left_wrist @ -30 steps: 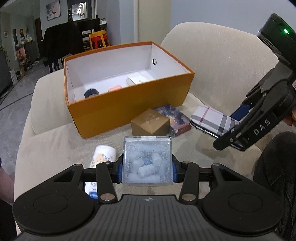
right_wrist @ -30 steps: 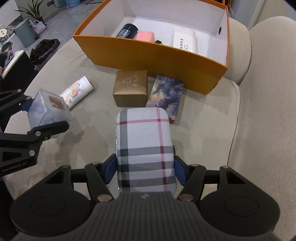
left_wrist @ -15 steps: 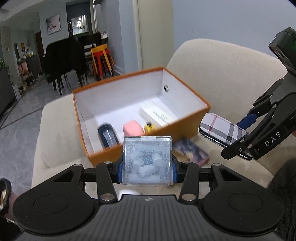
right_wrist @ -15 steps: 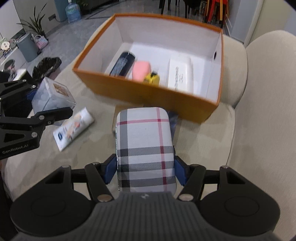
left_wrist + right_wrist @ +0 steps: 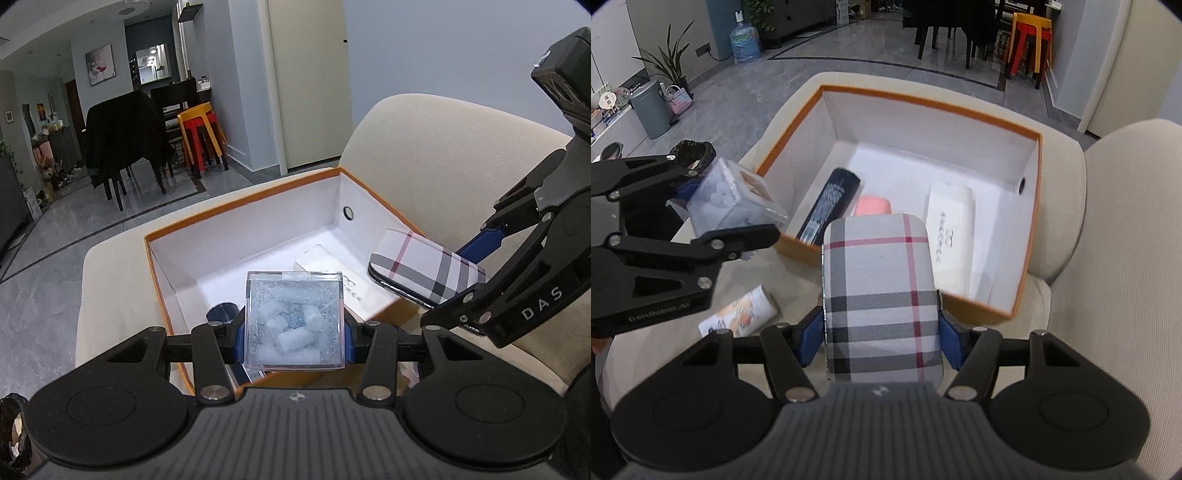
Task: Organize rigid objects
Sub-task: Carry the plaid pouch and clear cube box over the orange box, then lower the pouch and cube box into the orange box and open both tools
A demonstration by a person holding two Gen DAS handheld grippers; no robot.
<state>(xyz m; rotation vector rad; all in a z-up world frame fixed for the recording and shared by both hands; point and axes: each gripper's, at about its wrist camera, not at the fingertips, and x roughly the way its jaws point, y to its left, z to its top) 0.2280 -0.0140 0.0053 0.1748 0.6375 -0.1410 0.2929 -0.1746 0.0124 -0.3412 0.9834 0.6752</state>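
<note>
My left gripper [image 5: 294, 341] is shut on a clear plastic box [image 5: 294, 317] of white pieces and holds it above the near wall of the orange box [image 5: 162, 280]. My right gripper [image 5: 881, 334] is shut on a plaid case [image 5: 879, 295], held above the orange box's [image 5: 1027, 236] near edge. In the right wrist view the left gripper [image 5: 713, 221] with the clear box [image 5: 735, 203] hangs at the orange box's left corner. Inside lie a dark tube [image 5: 831, 206], a pink item [image 5: 873, 205] and a white case [image 5: 951, 236].
The orange box stands on a beige sofa [image 5: 1115, 258]. A white printed tube [image 5: 742, 312] lies on the seat left of the plaid case. The sofa back [image 5: 443, 155] rises to the right. Chairs and stools [image 5: 199, 136] stand on the floor beyond.
Both grippers have risen and moved forward with their loads, from over the seat to over the orange box's near edge. The brown and dark small boxes on the seat are now out of sight.
</note>
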